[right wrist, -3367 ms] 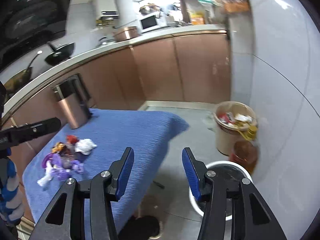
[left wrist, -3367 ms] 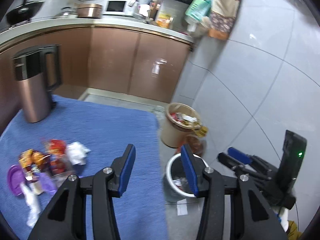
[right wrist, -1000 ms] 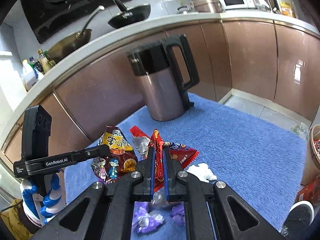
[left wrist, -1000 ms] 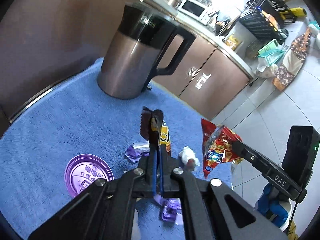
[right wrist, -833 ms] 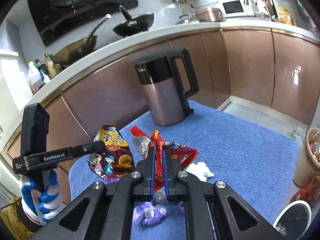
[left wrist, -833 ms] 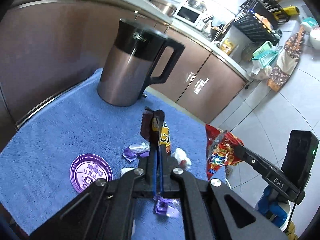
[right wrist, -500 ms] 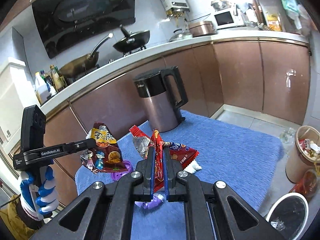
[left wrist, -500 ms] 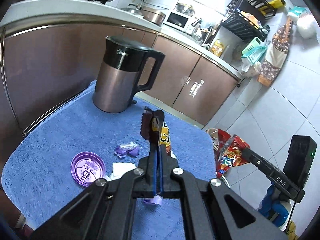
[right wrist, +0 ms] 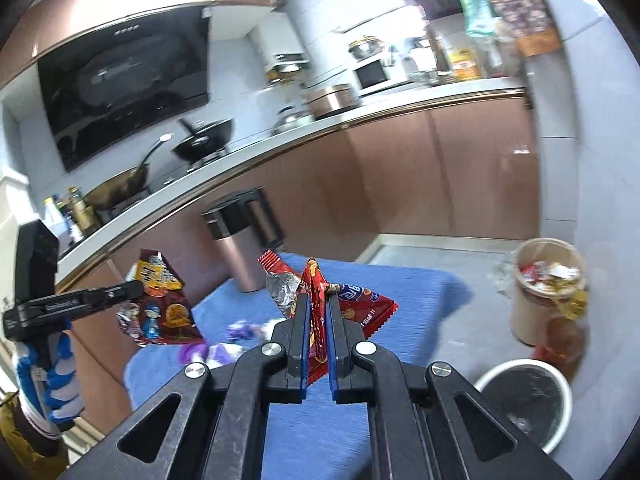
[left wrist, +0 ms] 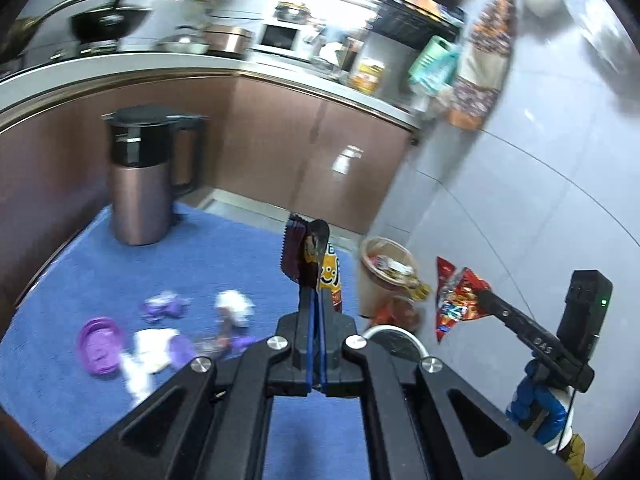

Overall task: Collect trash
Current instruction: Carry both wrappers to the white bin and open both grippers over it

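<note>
A dark brown snack bag (left wrist: 308, 258) is held in the left gripper (left wrist: 313, 300), whose jaws are closed tightly on its lower edge, so that the bag stands up above the fingertips. In the right wrist view the same bag (right wrist: 160, 300) is seen hanging in the air at the left, beside the edge of the blue towel (right wrist: 408, 288) which covers the counter. A red snack bag (right wrist: 344, 304) with a silver inside is held in the right gripper (right wrist: 318, 320); the jaws are closed on it, with only the folded wrapper between them. In the left wrist view this red bag (left wrist: 456, 296) is seen hanging from the tip of the right gripper, above the floor and to the right of the counter. More trash is left on the blue towel (left wrist: 224, 248): a purple lid (left wrist: 100, 344), some purple wrappers (left wrist: 164, 306) and pieces of white paper (left wrist: 236, 304), all blurred. A brown kettle (left wrist: 142, 184) with a black lid stands upright at the far end of the towel. On the floor beside the counter a beige bin (right wrist: 546, 292) full of trash is seen, and nearer to the camera a white bin (right wrist: 524, 396) with a dark inside. Between these two bins a small brown-red container (right wrist: 562, 344) is placed; what it is cannot be told.
</note>
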The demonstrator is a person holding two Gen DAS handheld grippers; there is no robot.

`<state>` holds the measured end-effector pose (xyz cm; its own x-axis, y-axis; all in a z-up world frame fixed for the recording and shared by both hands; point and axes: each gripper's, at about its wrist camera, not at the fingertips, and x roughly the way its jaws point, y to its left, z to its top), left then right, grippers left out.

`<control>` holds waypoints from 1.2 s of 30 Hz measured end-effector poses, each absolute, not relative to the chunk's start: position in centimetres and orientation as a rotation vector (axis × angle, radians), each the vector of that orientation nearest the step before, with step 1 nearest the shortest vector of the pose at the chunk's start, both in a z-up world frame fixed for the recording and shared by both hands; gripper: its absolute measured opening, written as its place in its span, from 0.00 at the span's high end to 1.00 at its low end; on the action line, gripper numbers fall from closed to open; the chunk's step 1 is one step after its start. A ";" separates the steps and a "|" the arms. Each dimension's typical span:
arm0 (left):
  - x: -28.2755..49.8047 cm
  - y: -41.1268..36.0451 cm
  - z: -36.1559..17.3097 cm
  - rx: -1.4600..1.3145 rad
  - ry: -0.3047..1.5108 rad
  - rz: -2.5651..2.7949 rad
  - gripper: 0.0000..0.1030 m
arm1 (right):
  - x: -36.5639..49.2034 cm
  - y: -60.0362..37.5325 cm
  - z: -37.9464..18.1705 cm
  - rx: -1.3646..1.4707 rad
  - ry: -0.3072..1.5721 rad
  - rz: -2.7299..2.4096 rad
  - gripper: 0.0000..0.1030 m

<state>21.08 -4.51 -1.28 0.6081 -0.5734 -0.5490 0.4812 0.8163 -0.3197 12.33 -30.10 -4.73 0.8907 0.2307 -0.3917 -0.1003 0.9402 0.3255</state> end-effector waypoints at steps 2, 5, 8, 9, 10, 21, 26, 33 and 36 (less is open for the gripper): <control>20.9 -8.0 -1.4 -0.117 0.699 -0.662 0.99 | 11.4 -31.9 -5.1 0.319 0.439 0.129 0.93; 21.0 -13.1 -2.3 -0.081 0.734 -0.724 0.99 | 10.5 -34.7 -6.0 0.338 0.442 0.058 0.93; 21.1 -18.1 -3.8 -0.035 0.768 -0.777 0.99 | 9.8 -37.4 -7.4 0.357 0.452 -0.014 0.93; 21.2 -19.3 -4.3 -0.022 0.779 -0.790 0.99 | 9.8 -38.3 -8.0 0.364 0.460 -0.043 0.93; 21.4 -20.7 -4.8 -0.009 0.793 -0.804 0.99 | 9.5 -39.3 -8.7 0.377 0.467 -0.064 0.93; 23.5 -35.0 -13.4 0.138 0.939 -0.881 0.99 | 11.4 -46.6 -16.3 0.444 0.598 -0.247 0.92; 24.8 -38.8 -17.0 0.152 0.986 -0.890 0.97 | 12.6 -48.7 -19.4 0.440 0.664 -0.309 0.89; 26.3 -41.6 -20.0 0.107 1.060 -0.911 0.91 | 13.3 -50.2 -22.2 0.420 0.735 -0.379 0.78; 26.7 -41.4 -20.7 0.083 1.067 -0.912 0.62 | 13.2 -50.1 -22.7 0.407 0.749 -0.397 0.68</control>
<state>26.69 -41.39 -20.73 0.1669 -0.6023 -0.7806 0.6771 0.6455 -0.3533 13.25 -50.10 -22.70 0.6664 -0.1998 -0.7184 0.4830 0.8497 0.2117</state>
